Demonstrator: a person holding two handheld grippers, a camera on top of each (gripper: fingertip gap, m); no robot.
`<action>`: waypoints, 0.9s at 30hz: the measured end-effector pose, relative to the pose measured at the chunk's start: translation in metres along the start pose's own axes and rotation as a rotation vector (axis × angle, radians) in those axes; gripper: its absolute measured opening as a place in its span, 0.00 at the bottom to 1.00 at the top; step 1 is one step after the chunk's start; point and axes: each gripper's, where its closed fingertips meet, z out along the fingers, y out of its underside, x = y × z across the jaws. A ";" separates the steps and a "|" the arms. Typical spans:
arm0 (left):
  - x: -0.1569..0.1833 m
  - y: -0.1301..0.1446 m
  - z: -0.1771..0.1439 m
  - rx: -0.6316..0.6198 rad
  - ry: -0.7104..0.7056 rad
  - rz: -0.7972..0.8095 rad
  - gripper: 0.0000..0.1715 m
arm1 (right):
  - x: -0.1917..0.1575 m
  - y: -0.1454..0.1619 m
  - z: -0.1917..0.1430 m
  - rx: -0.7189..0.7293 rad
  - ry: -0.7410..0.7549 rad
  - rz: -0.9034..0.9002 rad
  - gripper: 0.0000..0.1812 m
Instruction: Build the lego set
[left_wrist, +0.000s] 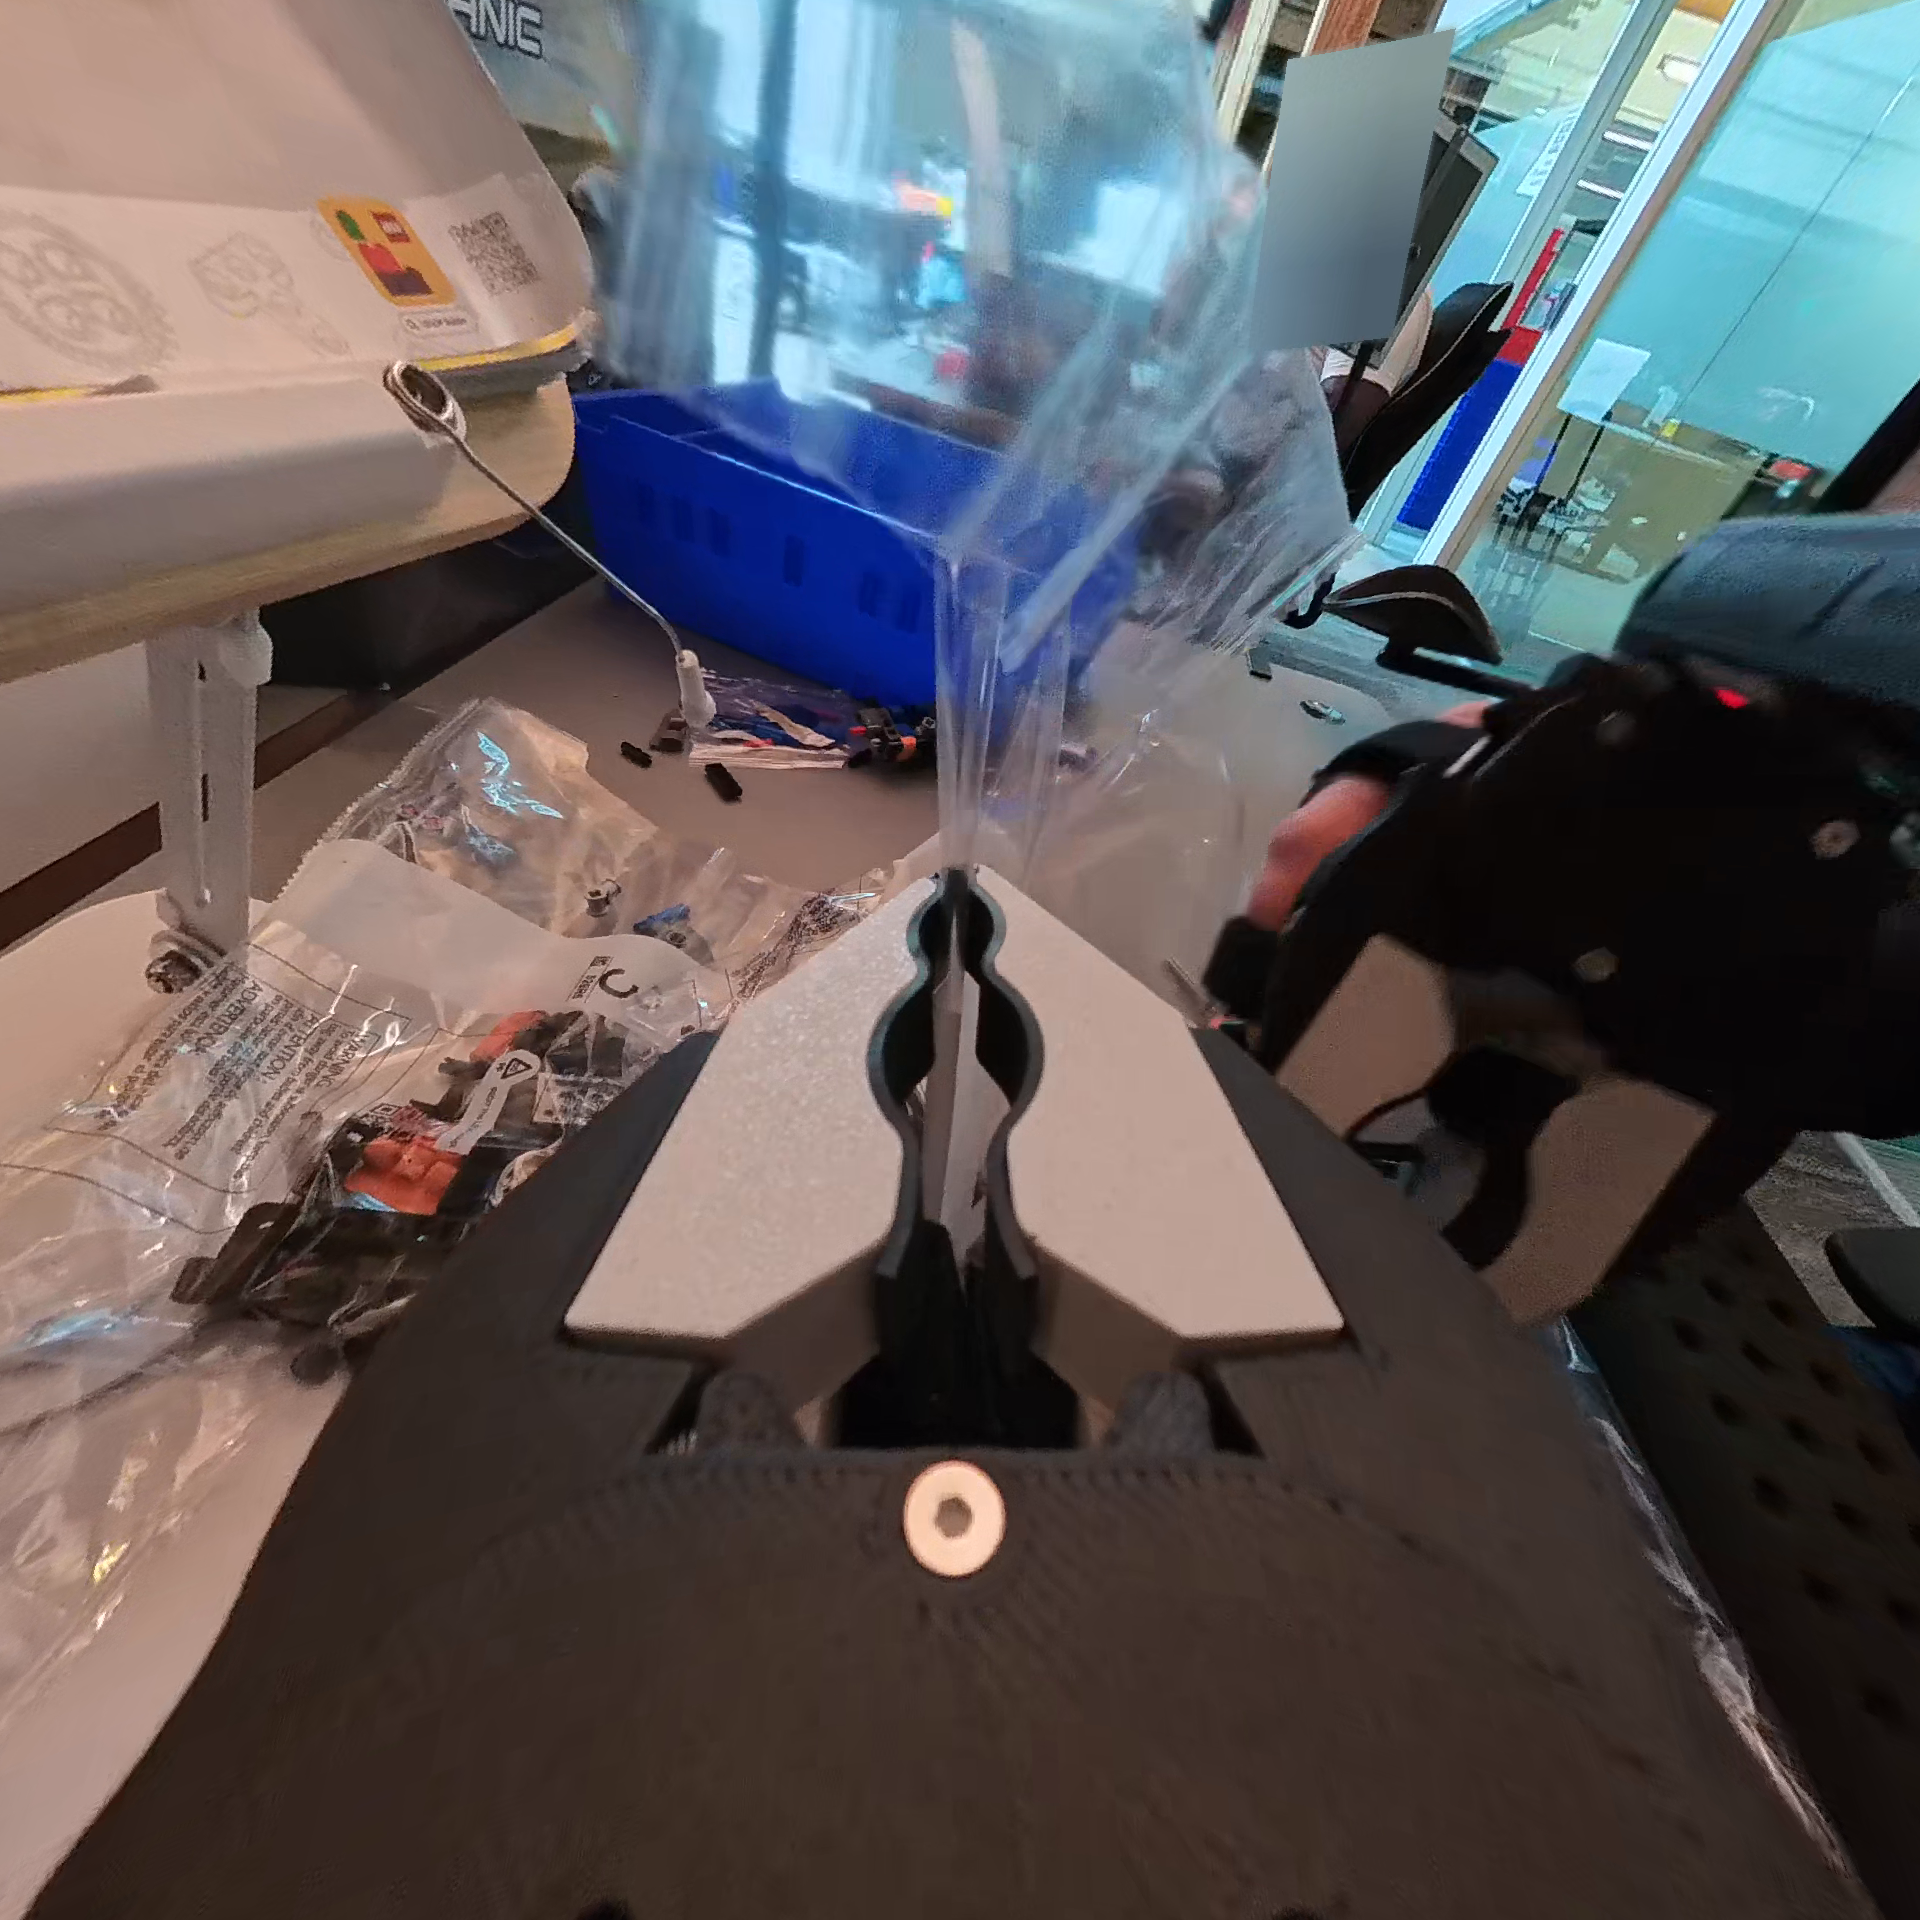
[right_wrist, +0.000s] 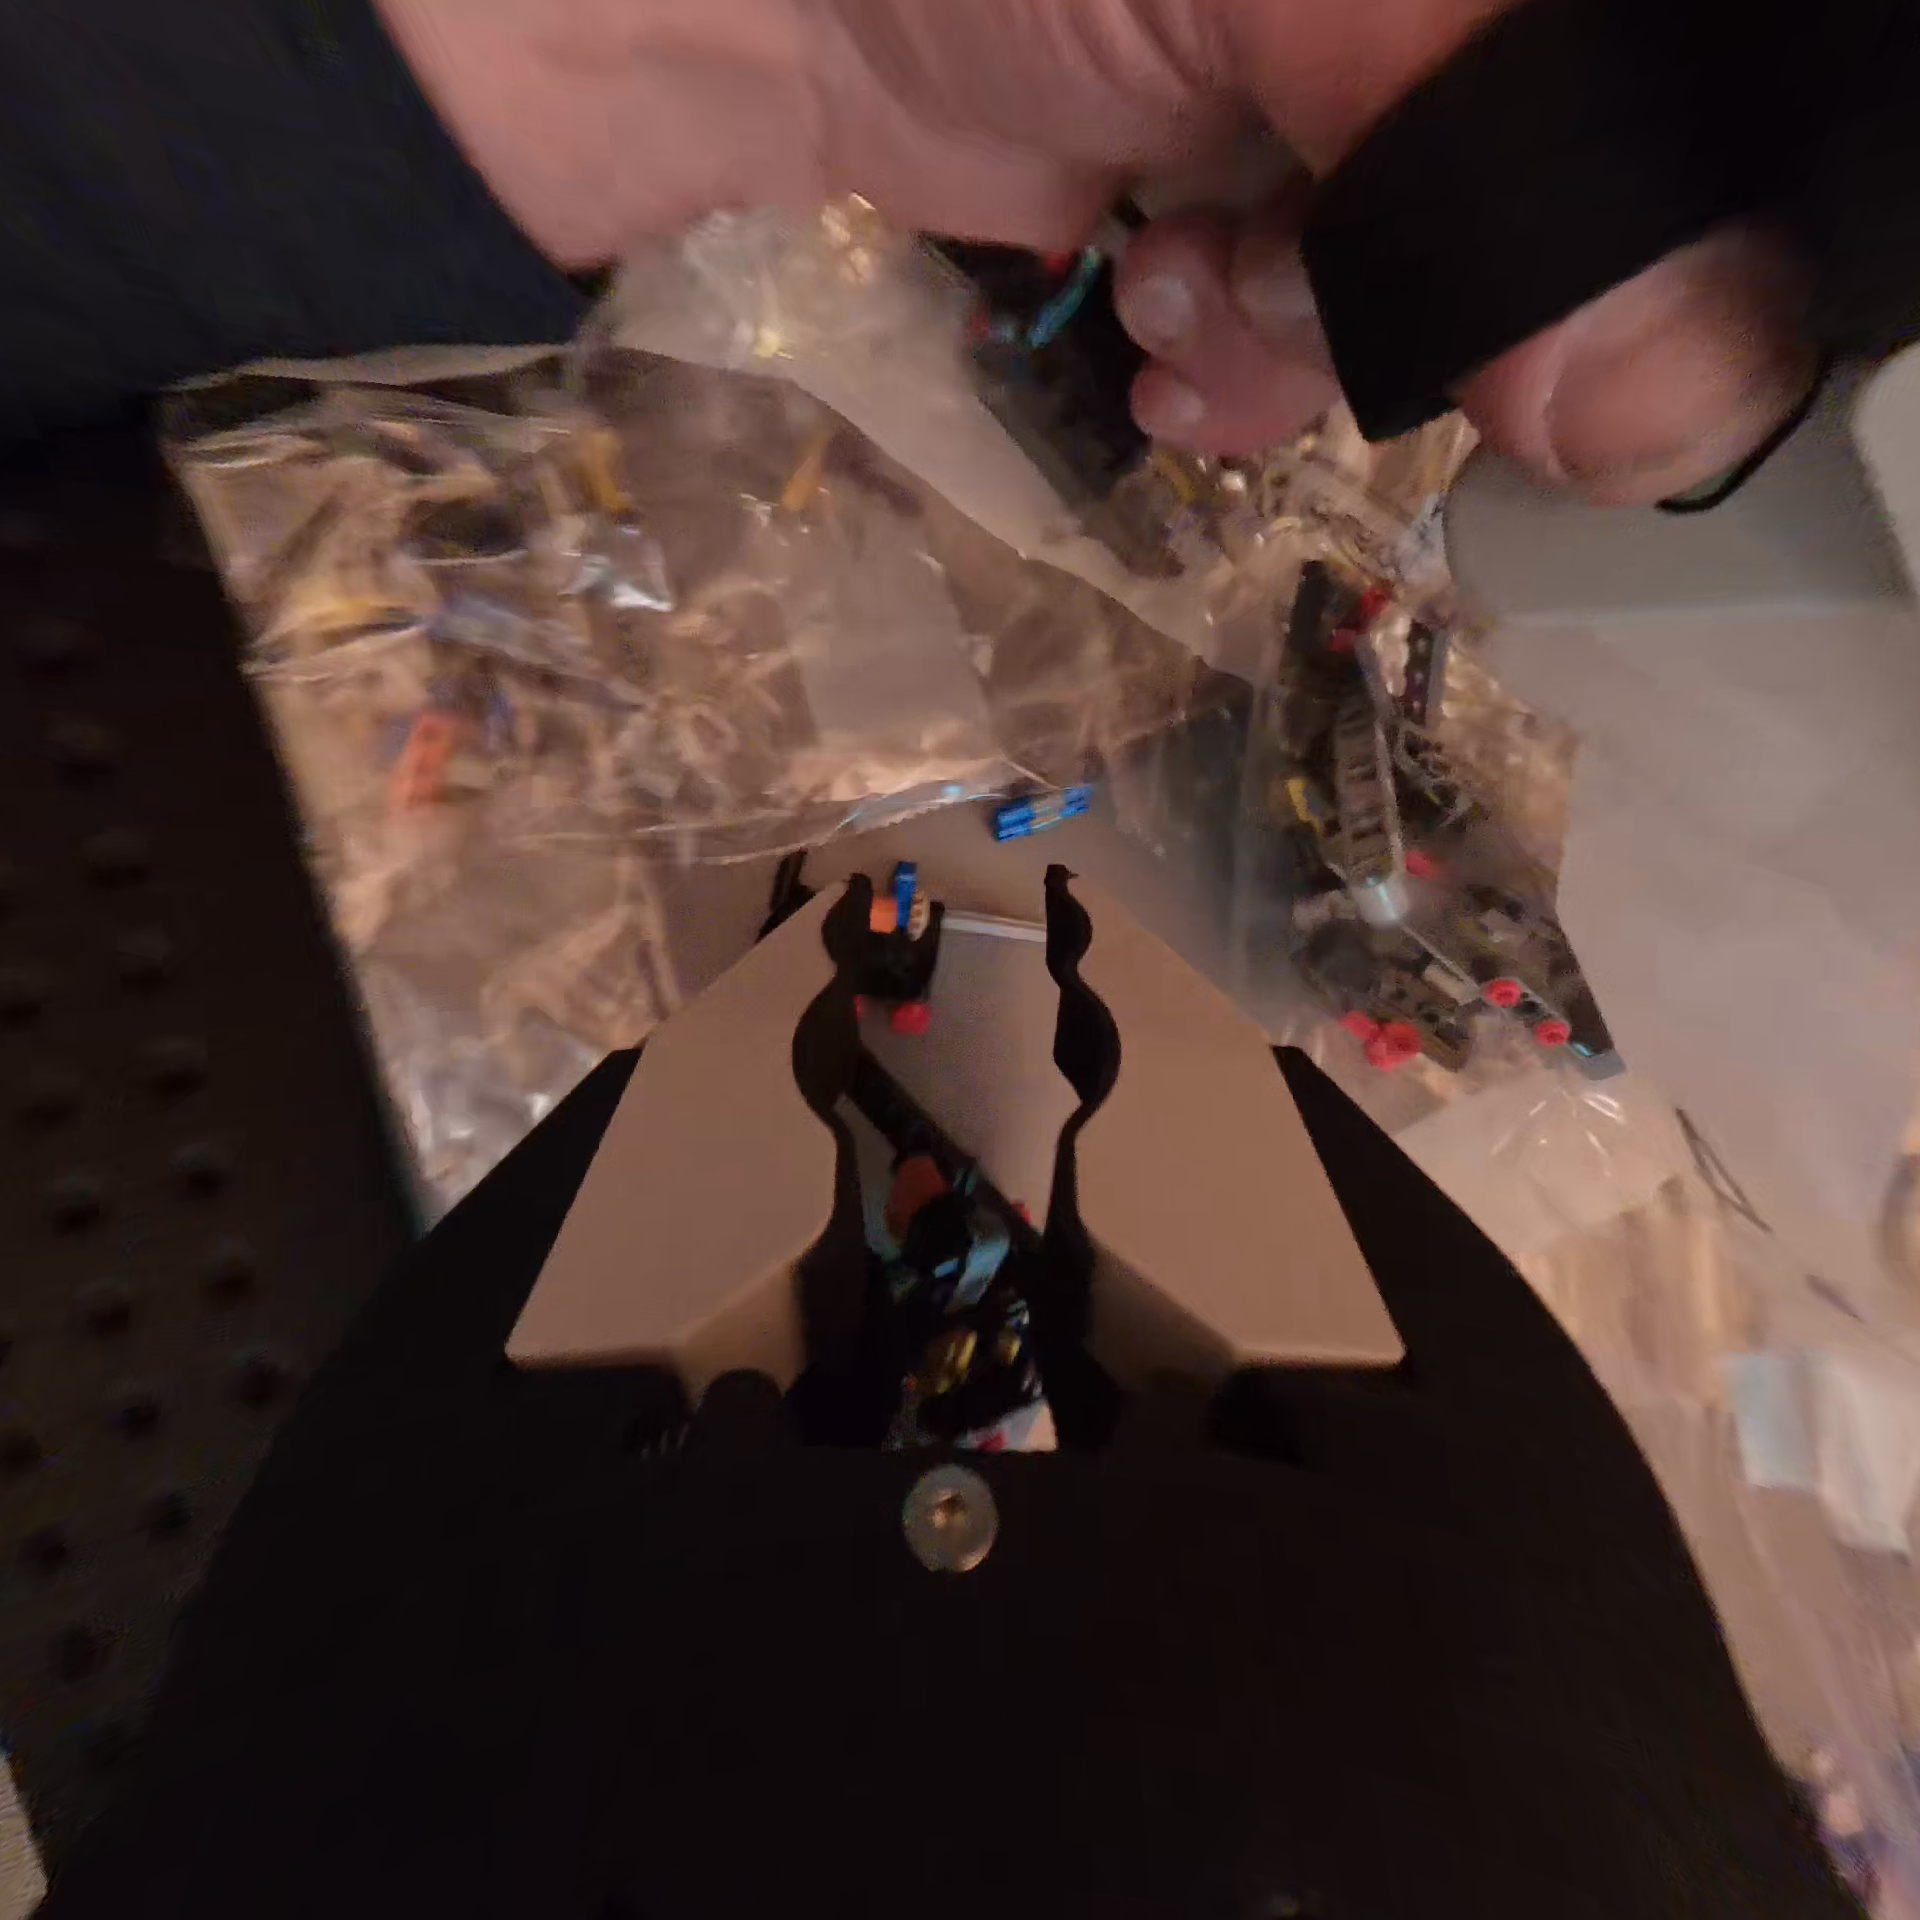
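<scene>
Left wrist view: nearest, the left gripper (left_wrist: 954, 883), jaws pressed together on the edge of a clear empty plastic bag (left_wrist: 966, 343) that rises up and away from its tips. To its left, sealed bags of lego parts (left_wrist: 343, 1091) lie on the table (left_wrist: 790, 821). Farther off sits a blue bin (left_wrist: 769, 540), loose pieces (left_wrist: 727, 748) before it, an instruction booklet (left_wrist: 208, 270) on a stand at far left. The right gripper (left_wrist: 1382, 1039) is at right, blurred.

Right wrist view: nearest, the right gripper (right_wrist: 951, 883), jaws apart, nothing between them; small lego pieces (right_wrist: 894, 945) lie on the table under its left tip. Beyond, more bags of parts (right_wrist: 623, 623). A hand (right_wrist: 1195, 343) is at the far top.
</scene>
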 end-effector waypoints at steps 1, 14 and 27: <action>0.000 0.000 0.000 -0.003 -0.003 0.004 0.00 | 0.005 0.002 0.008 -0.028 0.016 0.012 0.18; -0.005 -0.002 -0.005 0.010 -0.019 -0.013 0.00 | 0.020 0.009 0.043 -0.287 0.041 -0.053 0.19; -0.004 -0.004 -0.005 0.013 -0.017 -0.009 0.00 | 0.029 0.030 0.018 -0.278 0.016 -0.037 0.05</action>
